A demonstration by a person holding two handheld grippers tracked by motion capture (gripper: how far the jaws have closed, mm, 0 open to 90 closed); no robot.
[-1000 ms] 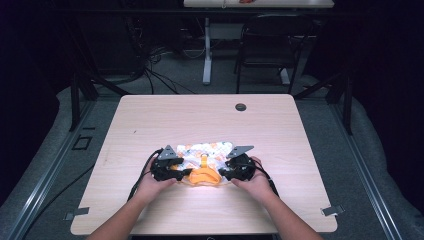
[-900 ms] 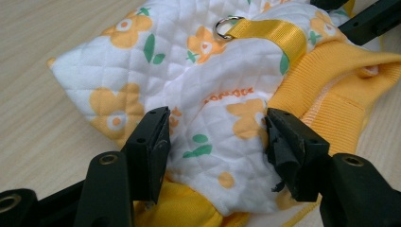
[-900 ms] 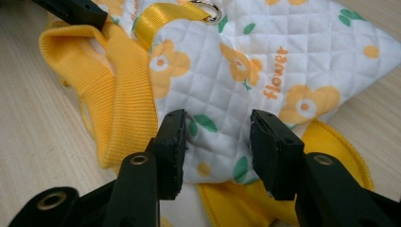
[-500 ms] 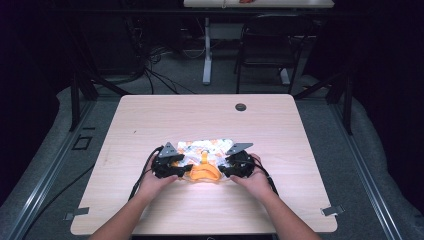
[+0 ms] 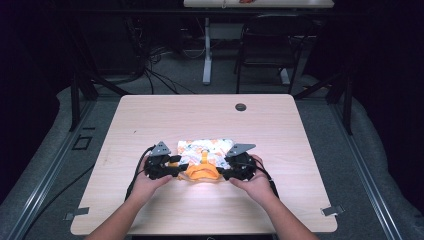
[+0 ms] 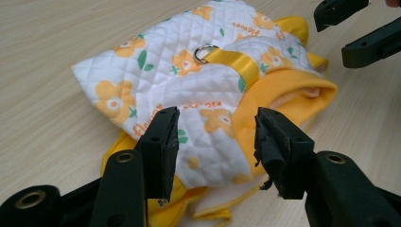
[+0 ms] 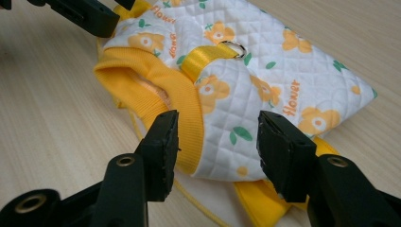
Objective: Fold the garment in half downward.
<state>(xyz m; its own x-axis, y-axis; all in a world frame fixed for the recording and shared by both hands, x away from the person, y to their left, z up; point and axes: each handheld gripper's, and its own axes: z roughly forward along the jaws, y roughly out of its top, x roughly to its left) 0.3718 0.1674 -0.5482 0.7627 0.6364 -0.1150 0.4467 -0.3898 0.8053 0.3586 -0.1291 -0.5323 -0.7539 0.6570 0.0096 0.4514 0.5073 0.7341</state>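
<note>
- While the left gripper point(image 5: 176, 168) stands at the folded quilted garment point(image 5: 206, 153) near the table point(image 5: 150, 115) front, its jaws, just narrowing, gape around the edge without pressing.
- Right gripper point(image 5: 224, 171): jaws just widened, apart, nothing held; both hands sit higher than a second ago, so the fold looks released.
- Gripper views reveal a metal ring point(image 6: 204, 51) on a yellow strap point(image 7: 201, 57), lost from above.
</note>
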